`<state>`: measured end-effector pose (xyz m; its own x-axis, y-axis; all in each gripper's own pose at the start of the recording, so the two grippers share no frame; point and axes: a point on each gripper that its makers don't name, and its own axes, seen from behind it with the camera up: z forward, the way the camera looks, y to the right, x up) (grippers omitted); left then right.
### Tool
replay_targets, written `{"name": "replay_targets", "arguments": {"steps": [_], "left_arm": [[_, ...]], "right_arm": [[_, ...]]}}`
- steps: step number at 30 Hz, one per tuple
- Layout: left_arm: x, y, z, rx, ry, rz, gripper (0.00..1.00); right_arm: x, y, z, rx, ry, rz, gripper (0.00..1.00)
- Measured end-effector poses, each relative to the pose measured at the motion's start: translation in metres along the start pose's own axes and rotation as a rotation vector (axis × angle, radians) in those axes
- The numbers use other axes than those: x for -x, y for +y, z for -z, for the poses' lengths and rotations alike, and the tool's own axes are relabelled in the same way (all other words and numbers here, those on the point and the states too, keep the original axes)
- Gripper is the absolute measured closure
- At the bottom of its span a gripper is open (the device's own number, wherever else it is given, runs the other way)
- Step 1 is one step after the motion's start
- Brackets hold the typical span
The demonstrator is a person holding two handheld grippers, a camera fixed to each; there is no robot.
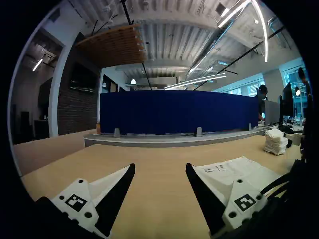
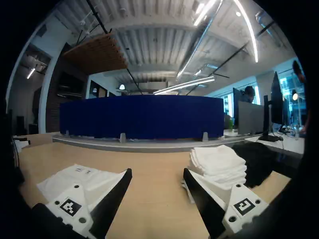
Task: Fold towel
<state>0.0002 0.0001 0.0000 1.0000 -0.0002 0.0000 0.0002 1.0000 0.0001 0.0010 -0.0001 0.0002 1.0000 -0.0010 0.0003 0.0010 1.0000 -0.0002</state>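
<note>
Got the left gripper (image 1: 159, 165) spread wide up front, clamping nothing, just hanging low over bare table (image 1: 159, 199). Same deal for the right gripper (image 2: 157, 170): splayed apart, empty, parked low above the wood. Probably held like that to come at the cloth from both sides.

Just past the fingers, spotted the towel (image 1: 239, 169) lying flat and unfolded, off to the right in the left gripper view. Same towel (image 2: 79, 177) off to the left in the right gripper view, so sitting between the two tools. Seems spread out on purpose, ready for grabbing by the near corners. Not into the fold yet, judging by that.

A bit further along, right of the right gripper, found a stack of folded towels (image 2: 217, 161). Presumably piled there as the done heap, kept clear of the working patch. Right beside that, some dark lump (image 2: 259, 159), can't tell what.

Further back, a blue divider (image 2: 139, 117) fencing off the desk. Then monitors (image 2: 249, 117) and a person (image 1: 261, 99) way off to the right.
</note>
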Motion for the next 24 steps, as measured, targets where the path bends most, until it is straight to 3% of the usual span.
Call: {"name": "replay_targets", "arguments": {"steps": [24], "left_arm": [[-0.0008,-0.0013,-0.0004,-0.014,-0.005,-0.001,0.06]], "right_arm": [[0.0006,-0.0042,0.0000,-0.009,-0.006,0.002,0.00]]}}
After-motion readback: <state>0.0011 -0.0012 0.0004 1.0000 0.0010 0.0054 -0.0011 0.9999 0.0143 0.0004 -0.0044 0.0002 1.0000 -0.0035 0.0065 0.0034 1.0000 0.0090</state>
